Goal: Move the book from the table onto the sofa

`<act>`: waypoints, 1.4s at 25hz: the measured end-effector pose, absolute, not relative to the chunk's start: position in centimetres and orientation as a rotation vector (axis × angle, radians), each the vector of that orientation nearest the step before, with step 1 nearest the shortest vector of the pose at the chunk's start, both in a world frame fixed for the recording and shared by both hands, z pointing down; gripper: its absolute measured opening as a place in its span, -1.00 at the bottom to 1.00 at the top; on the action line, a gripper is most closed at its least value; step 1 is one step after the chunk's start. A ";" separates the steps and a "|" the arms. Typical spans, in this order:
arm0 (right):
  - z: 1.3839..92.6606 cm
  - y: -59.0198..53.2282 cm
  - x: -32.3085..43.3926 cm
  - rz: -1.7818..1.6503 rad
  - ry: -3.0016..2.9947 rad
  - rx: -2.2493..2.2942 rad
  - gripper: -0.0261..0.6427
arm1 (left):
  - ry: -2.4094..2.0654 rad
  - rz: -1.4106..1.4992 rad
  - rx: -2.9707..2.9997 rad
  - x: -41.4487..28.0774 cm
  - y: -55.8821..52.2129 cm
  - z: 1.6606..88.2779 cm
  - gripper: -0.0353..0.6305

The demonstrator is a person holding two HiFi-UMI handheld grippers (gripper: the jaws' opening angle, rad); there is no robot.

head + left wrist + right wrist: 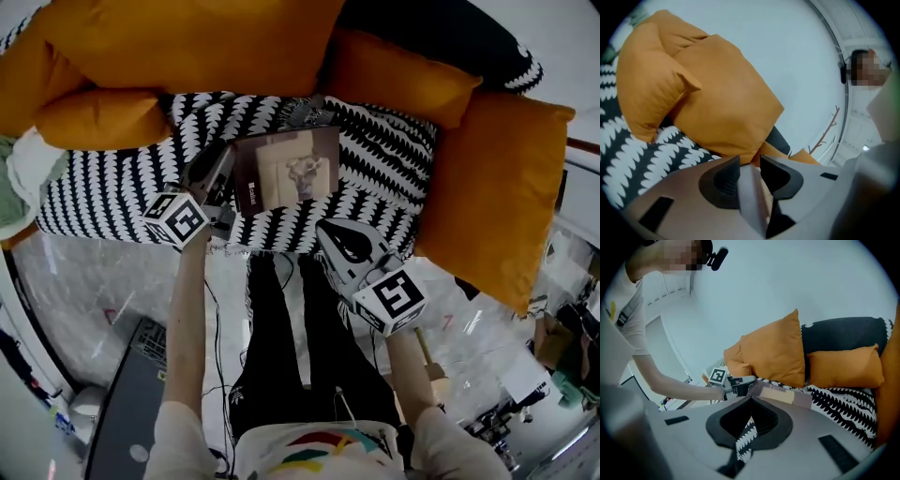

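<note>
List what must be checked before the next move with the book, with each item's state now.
1. Left gripper grips the book: ok, jaws closed on its left edge.
2. Book is over the seat: ok, the patterned cover shows all round it.
3. Book rests on the seat: cannot tell, no view shows contact underneath.
4. Landing spot is free of cushions: ok, they lie behind and to the sides.
5. Right gripper is clear of the book: ok, shut, empty, apart from it.
</note>
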State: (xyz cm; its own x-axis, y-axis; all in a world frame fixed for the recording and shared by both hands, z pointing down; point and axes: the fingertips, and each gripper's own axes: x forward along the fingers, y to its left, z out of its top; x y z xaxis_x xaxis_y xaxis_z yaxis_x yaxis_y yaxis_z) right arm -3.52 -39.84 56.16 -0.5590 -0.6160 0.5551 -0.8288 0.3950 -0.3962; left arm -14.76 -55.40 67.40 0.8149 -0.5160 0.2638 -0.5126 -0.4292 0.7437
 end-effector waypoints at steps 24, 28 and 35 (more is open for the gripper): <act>43.9 -45.1 -3.1 0.903 -2.467 1.452 -0.89 | -1.133 -0.020 2.534 -12.3 -55.6 41.7 -0.87; 35.2 -49.1 -3.1 0.787 -2.617 1.508 -0.89 | -1.168 -0.221 2.650 -11.4 -59.9 30.1 -0.87; 22.9 -47.9 -3.9 0.564 -2.628 1.526 -0.89 | -1.293 -0.224 2.757 -12.4 -56.7 14.4 -0.87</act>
